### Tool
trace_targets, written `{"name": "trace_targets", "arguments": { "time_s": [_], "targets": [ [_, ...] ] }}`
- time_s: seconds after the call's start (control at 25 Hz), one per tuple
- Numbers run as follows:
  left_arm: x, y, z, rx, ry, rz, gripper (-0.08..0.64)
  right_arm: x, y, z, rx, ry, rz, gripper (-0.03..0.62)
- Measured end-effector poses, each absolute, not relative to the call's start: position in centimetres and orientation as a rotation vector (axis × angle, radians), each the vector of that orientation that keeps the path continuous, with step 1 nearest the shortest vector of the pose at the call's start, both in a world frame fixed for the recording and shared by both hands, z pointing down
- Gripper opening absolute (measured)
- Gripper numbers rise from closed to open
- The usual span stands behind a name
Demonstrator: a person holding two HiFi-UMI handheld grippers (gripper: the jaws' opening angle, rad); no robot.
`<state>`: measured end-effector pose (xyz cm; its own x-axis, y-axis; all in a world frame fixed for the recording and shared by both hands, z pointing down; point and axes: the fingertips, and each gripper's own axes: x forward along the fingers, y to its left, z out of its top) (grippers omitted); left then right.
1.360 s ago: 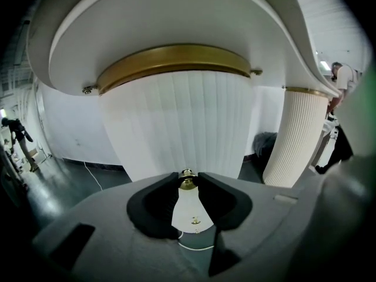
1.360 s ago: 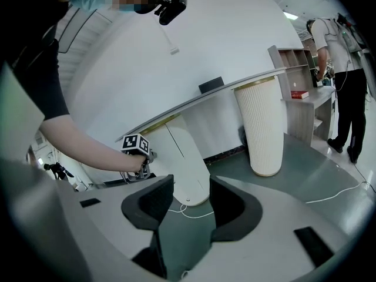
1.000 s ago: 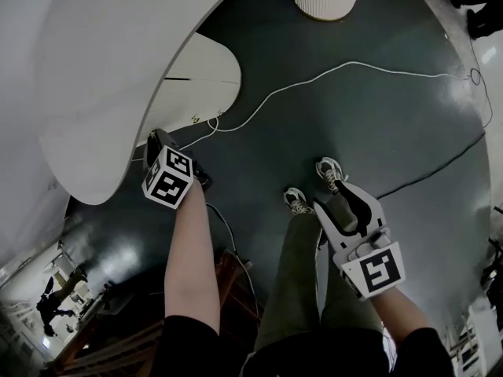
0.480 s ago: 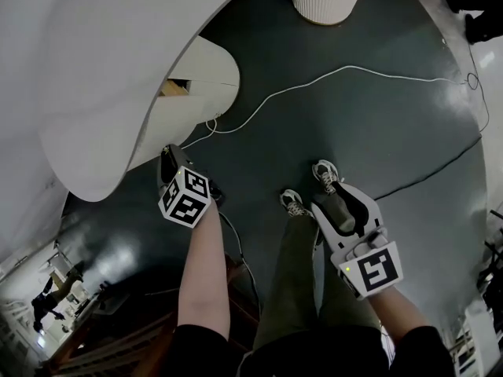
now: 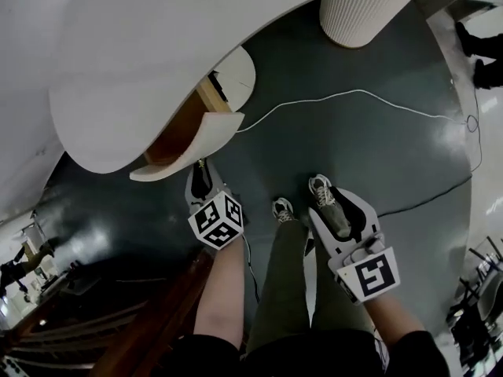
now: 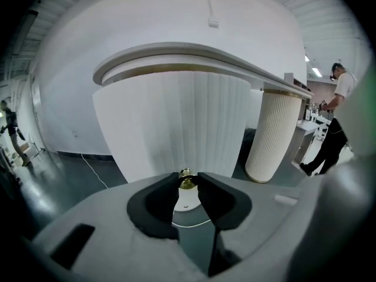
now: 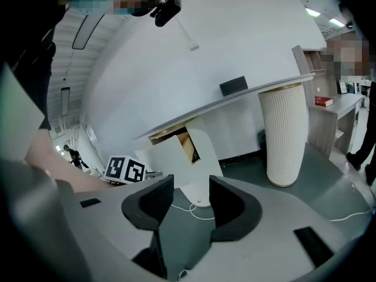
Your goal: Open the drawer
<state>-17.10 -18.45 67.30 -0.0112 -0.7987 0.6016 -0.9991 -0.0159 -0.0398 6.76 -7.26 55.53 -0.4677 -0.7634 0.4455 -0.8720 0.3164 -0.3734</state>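
Two grippers are in view, one in each of your hands.

Left side:
- Your left gripper (image 5: 201, 177) sits at the near face of the drawer (image 5: 189, 151).
- Its fingers (image 6: 214, 195) pinch the brass knob (image 6: 187, 180) from both sides. The knob shows only in the left gripper view, small between the dark fingertips.
- The drawer stands part-way out from under the white bench (image 5: 118, 61), at the left of the head view.
- Its curved white front faces you, and its wooden inside (image 5: 174, 132) is exposed between that front and the bench edge.

Right side:
- Your right gripper (image 5: 339, 209) hangs over the dark floor (image 5: 393, 155), right of your legs and well apart from the drawer.
- Its fingers (image 7: 155, 201) are spread with nothing between them; only floor shows through the gap.
- The right gripper view catches the drawer from the side, with the marker cube (image 7: 125, 169) of the left gripper just left of it.

Surroundings:
- A white cable (image 5: 354, 95) runs across the floor from the foot of the bench toward the far right.
- A ribbed white column (image 5: 363, 10) stands at the far side, well apart from the drawer.
- Your shoes (image 5: 321, 188) show between the two grippers.
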Motion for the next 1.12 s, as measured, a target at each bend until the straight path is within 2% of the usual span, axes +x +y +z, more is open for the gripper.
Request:
{"name": "trace_targets", "arguments": {
  "time_s": [1.12],
  "targets": [
    [-15.4,-7.6,67.0,2.022,-1.695,0.749,0.109,0.7,-5.4,55.0,1.06,-2.449,0.76,0.176]
  ]
}}
